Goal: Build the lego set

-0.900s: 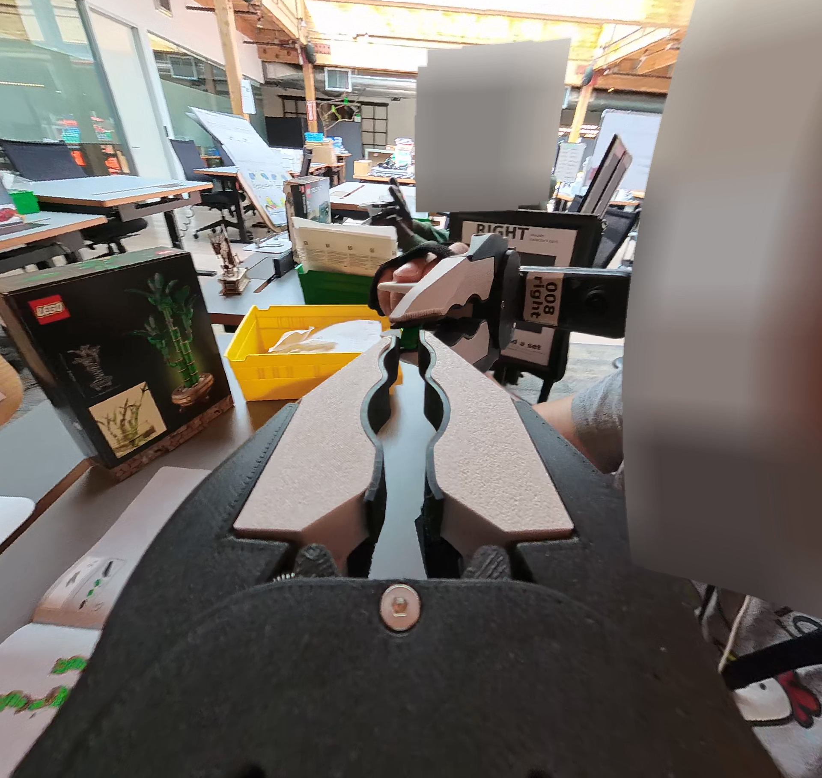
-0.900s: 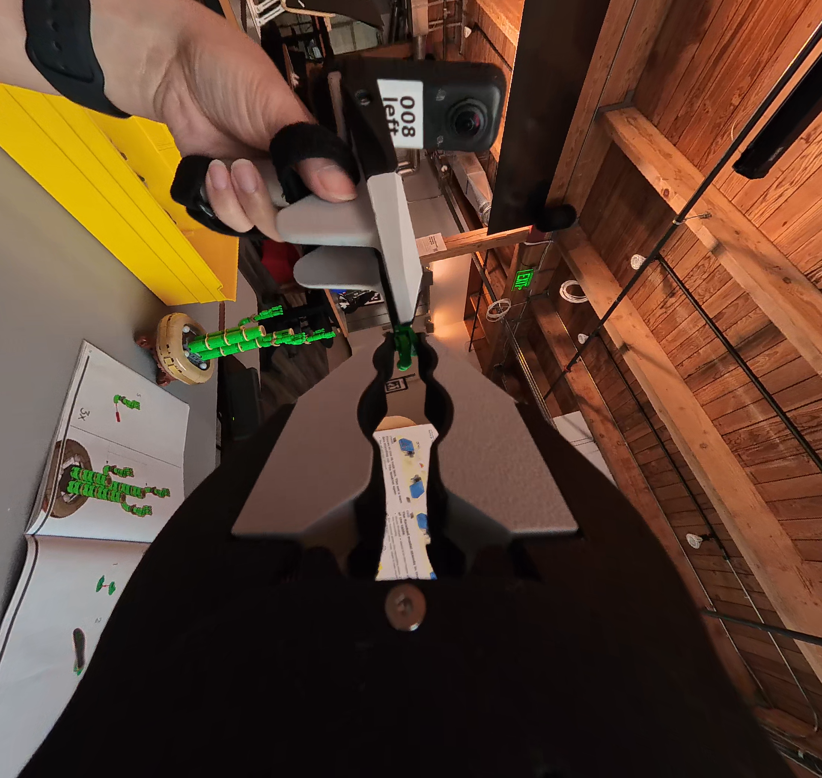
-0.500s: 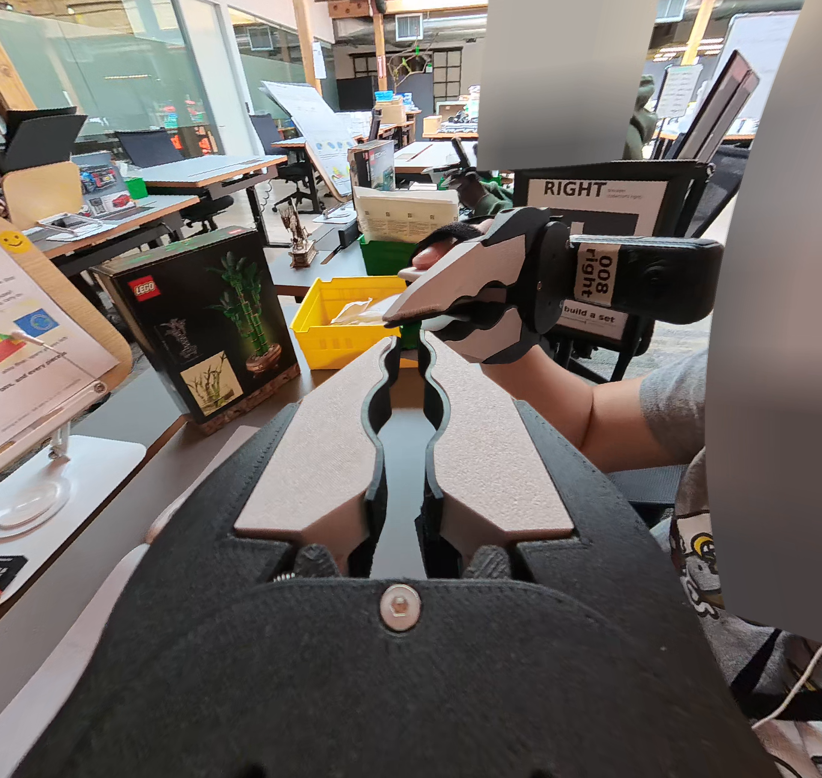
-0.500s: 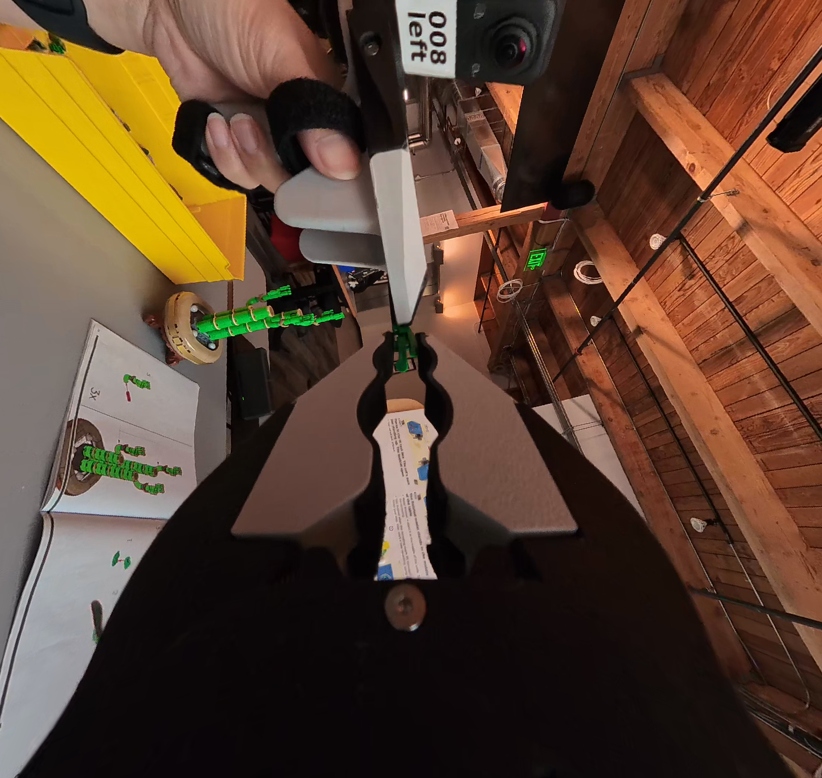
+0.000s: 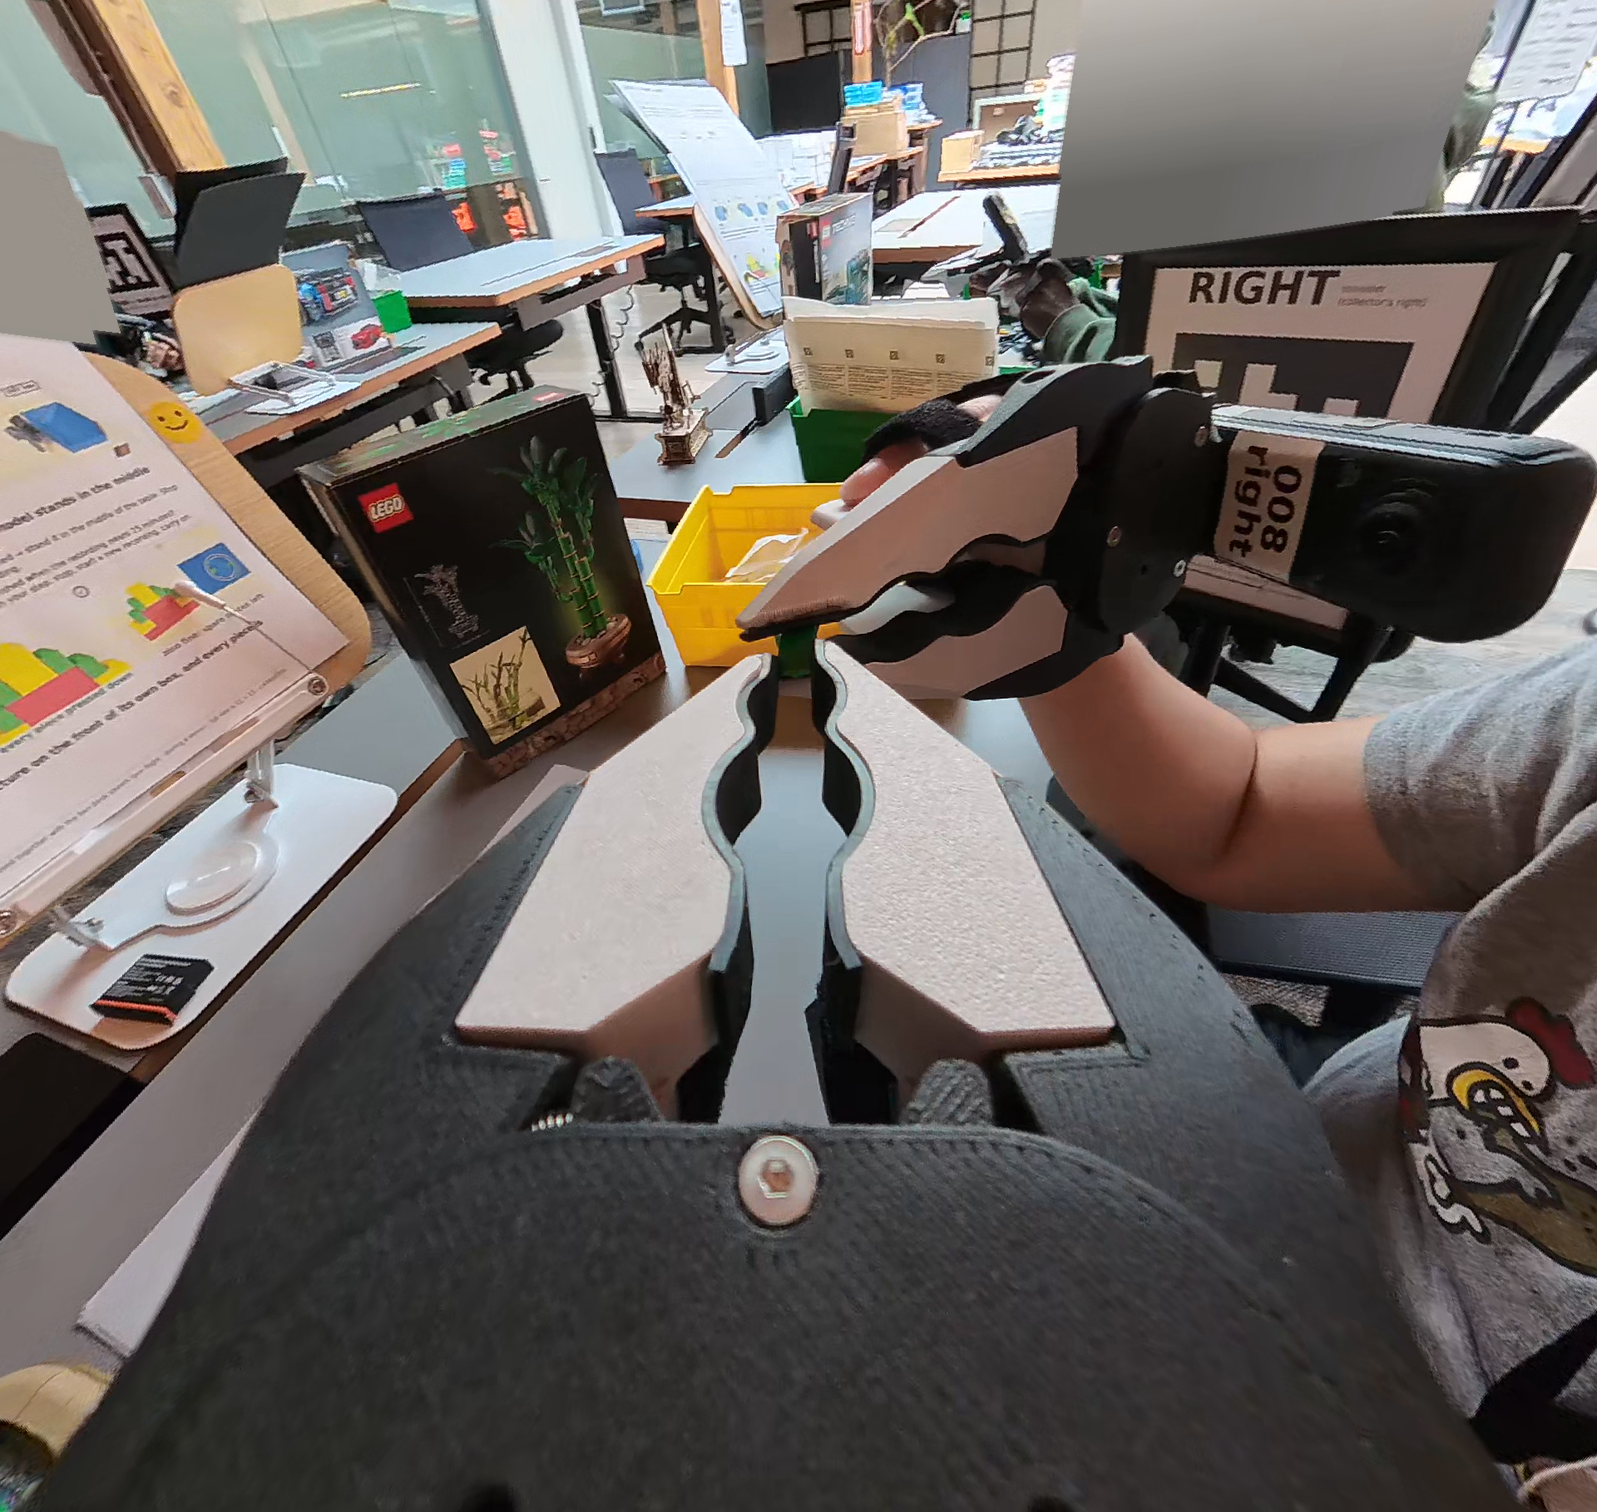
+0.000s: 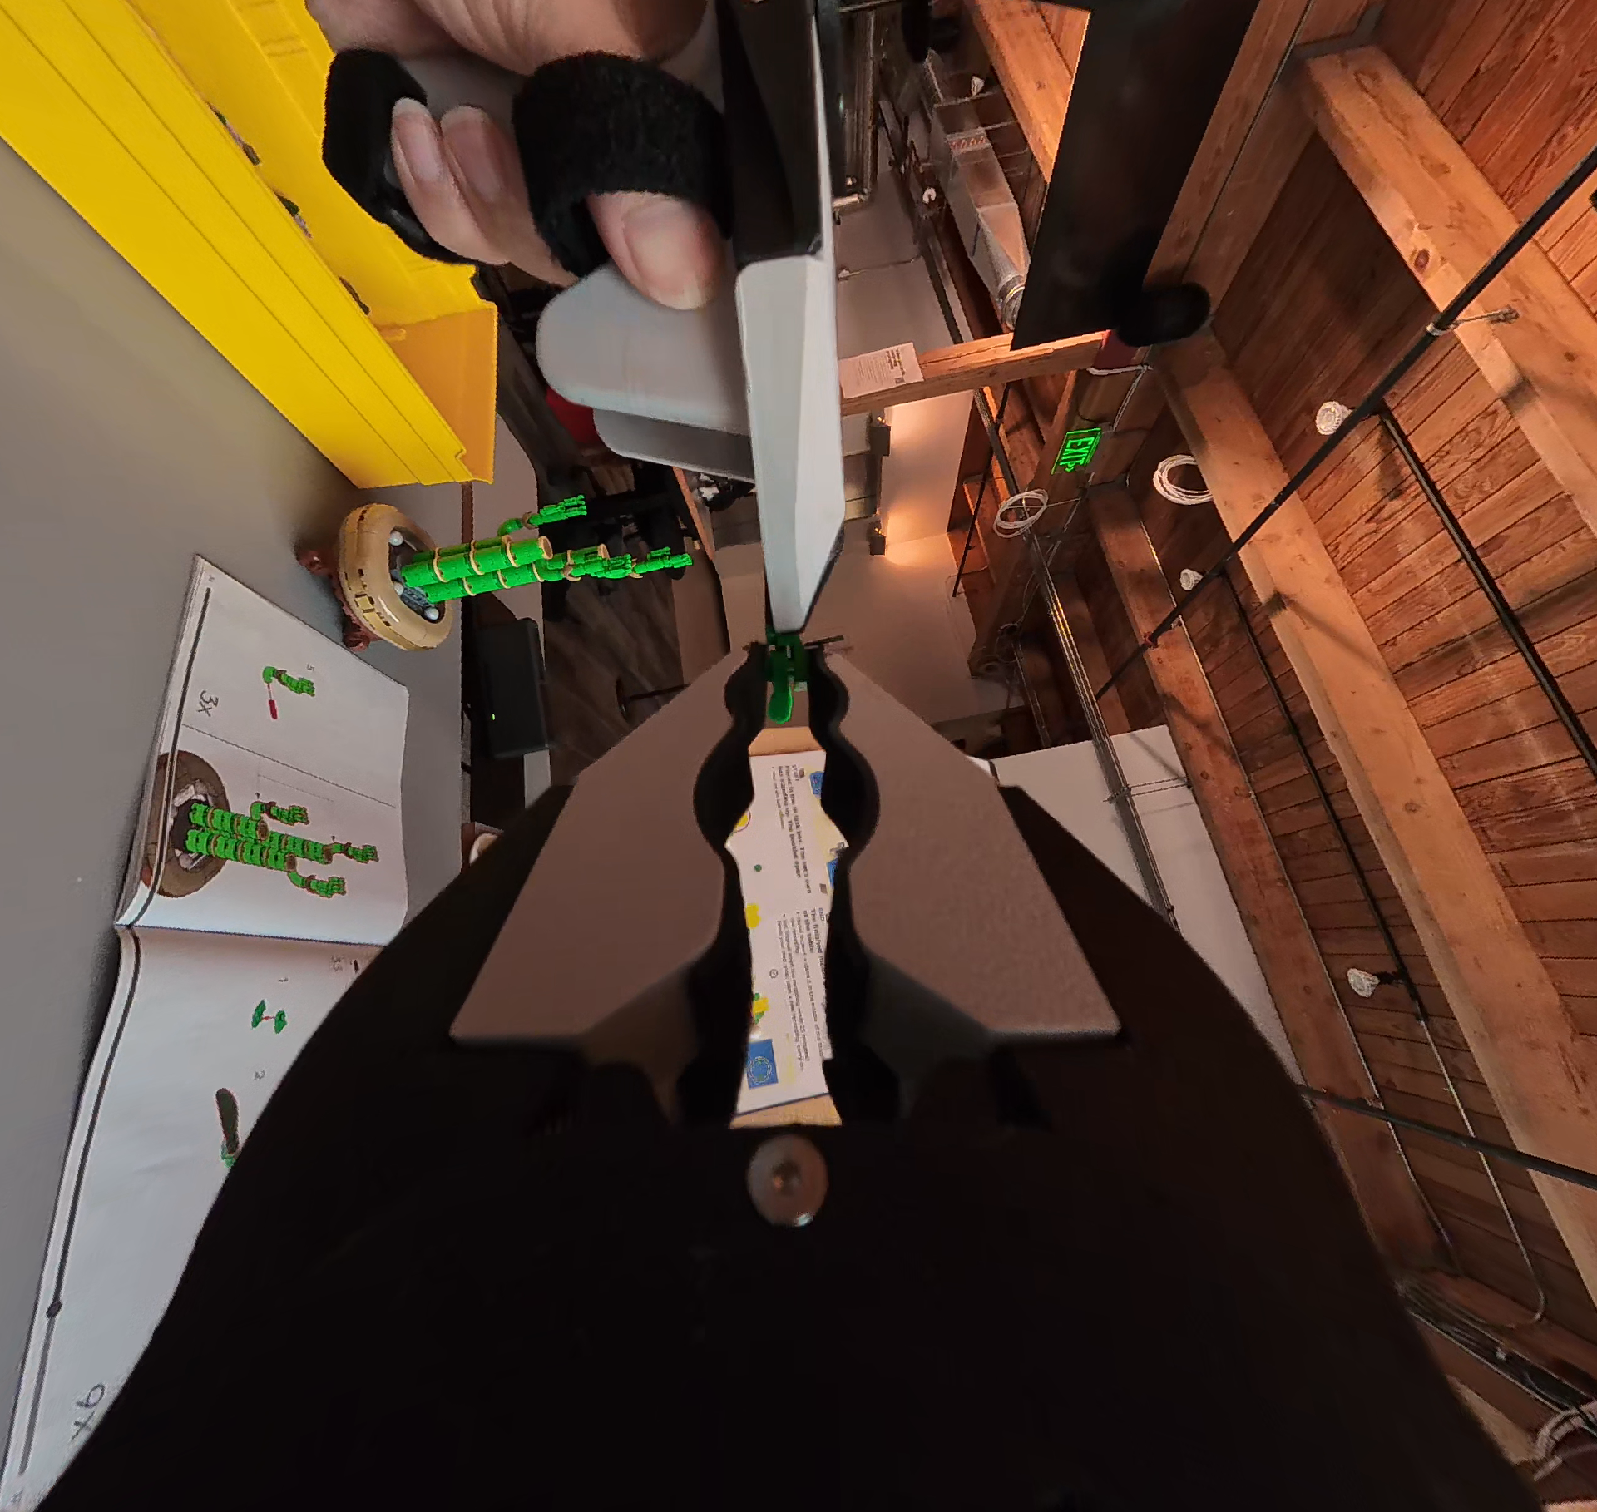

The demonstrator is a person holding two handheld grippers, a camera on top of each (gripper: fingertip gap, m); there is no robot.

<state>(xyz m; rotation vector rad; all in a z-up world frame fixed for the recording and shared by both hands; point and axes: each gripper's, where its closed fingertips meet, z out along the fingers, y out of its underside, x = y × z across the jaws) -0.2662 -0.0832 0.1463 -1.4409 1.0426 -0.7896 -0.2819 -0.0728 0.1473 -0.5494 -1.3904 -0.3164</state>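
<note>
My left gripper (image 5: 791, 669) is shut on a small green lego piece (image 5: 795, 658), held in the air above the table. My right gripper (image 5: 765, 617) comes in from the right, and its tips meet the same green piece from above. In the right wrist view my right gripper (image 6: 782, 669) is shut on the green piece (image 6: 780, 680), and the left gripper (image 6: 795, 606) pinches its far end. I cannot tell whether this is one piece or two joined. The partly built green bamboo model (image 6: 518, 563) stands on its round tan base (image 6: 389, 580) on the table.
The open instruction booklet (image 6: 276, 779) lies on the grey table (image 6: 86, 520) by the model. A yellow parts bin (image 5: 717, 555) stands behind, also in the right wrist view (image 6: 259, 218). The black set box (image 5: 493, 580) and a sign on a white stand (image 5: 130, 606) are at the left. The grippers are tip to tip, or close to it.
Both grippers have stayed shut and tip to tip on the green piece. The two have drawn closer together, and the left wrist view has swung left and down, bringing the sign on its stand into view.
</note>
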